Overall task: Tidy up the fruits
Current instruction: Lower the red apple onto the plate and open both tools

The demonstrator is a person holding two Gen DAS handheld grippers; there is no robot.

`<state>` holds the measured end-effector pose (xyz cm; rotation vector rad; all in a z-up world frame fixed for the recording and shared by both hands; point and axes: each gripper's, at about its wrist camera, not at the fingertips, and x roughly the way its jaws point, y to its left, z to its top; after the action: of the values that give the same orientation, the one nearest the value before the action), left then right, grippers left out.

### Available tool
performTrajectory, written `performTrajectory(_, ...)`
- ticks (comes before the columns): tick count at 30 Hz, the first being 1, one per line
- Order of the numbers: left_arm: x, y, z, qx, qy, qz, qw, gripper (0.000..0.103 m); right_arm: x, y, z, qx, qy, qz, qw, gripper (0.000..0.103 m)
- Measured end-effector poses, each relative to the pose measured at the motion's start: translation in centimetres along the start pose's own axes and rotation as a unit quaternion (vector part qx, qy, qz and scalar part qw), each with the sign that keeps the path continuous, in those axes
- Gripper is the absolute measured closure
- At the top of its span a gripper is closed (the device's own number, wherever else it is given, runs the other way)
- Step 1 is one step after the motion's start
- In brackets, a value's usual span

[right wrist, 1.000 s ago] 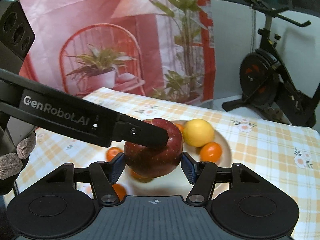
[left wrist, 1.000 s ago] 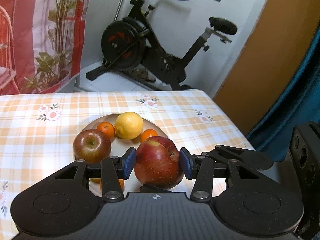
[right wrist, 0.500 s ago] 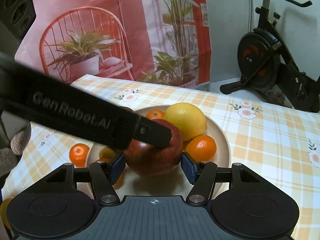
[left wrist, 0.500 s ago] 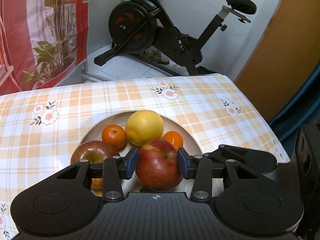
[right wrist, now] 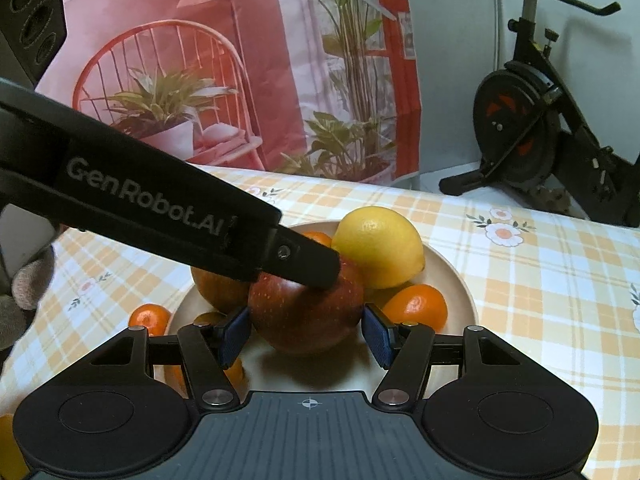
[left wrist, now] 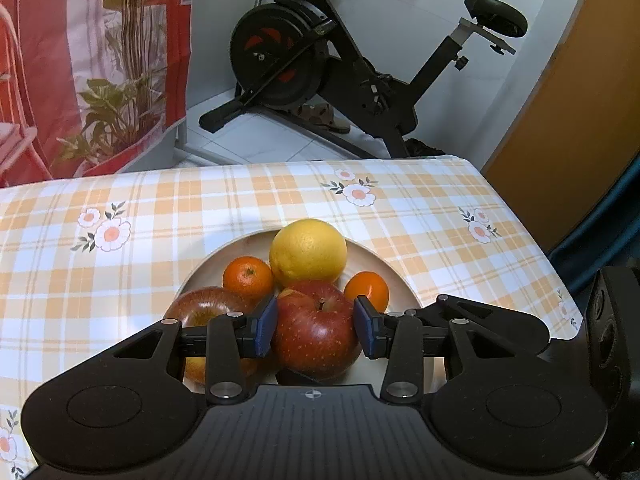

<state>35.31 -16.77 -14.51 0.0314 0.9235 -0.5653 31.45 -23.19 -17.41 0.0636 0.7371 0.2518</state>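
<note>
- Left wrist view: blue pads of the left gripper [left wrist: 316, 330] press both flanks of a red apple [left wrist: 315, 330], clamped on it just above a pale plate [left wrist: 404, 280]. On the plate lie a second apple [left wrist: 200, 310] at left, a mandarin [left wrist: 248, 278], a yellow lemon [left wrist: 308, 250] and another mandarin [left wrist: 367, 290]. The plate sits on a checked tablecloth [left wrist: 160, 216]; an exercise bike [left wrist: 340, 68] stands behind.
- Right wrist view: the right gripper [right wrist: 306, 336] brackets the same red apple [right wrist: 306, 312]; whether its pads press the apple or stand just off it I cannot tell. The left gripper's black finger [right wrist: 304, 260] rests against the apple's top. One mandarin [right wrist: 150, 318] lies off the plate [right wrist: 460, 284], on the cloth.
</note>
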Motion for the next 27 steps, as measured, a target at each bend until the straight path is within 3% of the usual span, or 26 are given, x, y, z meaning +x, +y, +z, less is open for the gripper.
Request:
performTrajectory(15, -0.5, -1.2, -0.5, 0.023, -0.011, 0.03, 0.9992, 0.059, -3.1, 0.3, -0.9, 0.007, -0.002, -0.012, 1.0, 0.045)
performTrajectory(27, -6.9, 0.4, -2.3, 0.005, -0.063, 0.028, 0.9976, 0.059, -8.0, 2.7, -2.4, 0.019, -0.025, -0.02, 0.999, 0.045)
